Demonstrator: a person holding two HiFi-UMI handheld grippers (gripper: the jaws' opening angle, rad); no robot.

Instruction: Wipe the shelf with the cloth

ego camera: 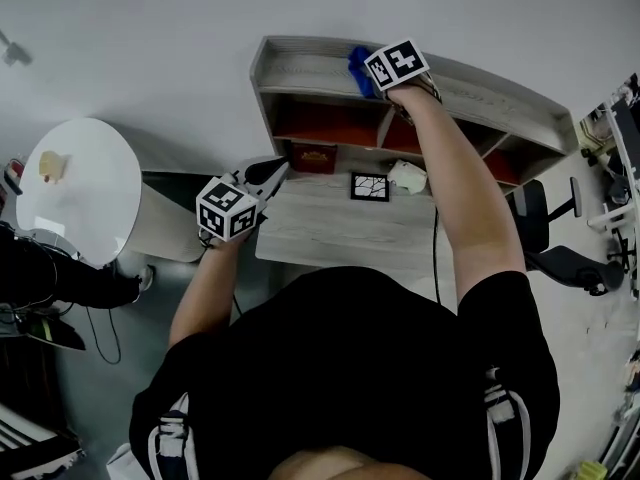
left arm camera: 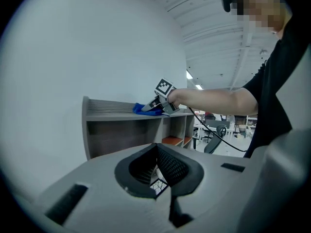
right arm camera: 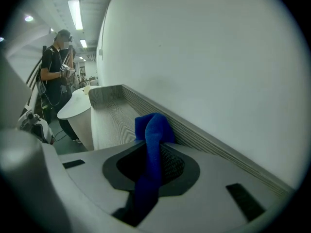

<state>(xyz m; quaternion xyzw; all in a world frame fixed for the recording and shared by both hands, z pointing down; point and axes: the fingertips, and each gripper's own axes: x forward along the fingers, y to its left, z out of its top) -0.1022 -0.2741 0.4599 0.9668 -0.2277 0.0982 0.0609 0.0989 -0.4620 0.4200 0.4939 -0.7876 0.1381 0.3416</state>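
A grey wooden shelf unit (ego camera: 300,68) stands on a desk against the white wall. My right gripper (ego camera: 385,83) rests on the shelf's top board, shut on a blue cloth (ego camera: 358,68). In the right gripper view the cloth (right arm camera: 151,130) hangs folded between the jaws (right arm camera: 154,144), touching the top board (right arm camera: 109,123) beside its ribbed back rim. My left gripper (ego camera: 268,171) hovers lower, in front of the shelf's left end, shut with nothing in it. From the left gripper view (left arm camera: 156,147) the shelf (left arm camera: 109,114), the cloth (left arm camera: 146,109) and the right gripper (left arm camera: 163,103) show ahead.
On the desk (ego camera: 320,230) lie a framed picture (ego camera: 370,186) and a white object (ego camera: 407,175); a red box (ego camera: 314,158) sits in a lower compartment. A round white table (ego camera: 80,183) stands left, an office chair (ego camera: 545,238) right. Another person (right arm camera: 57,76) stands far off.
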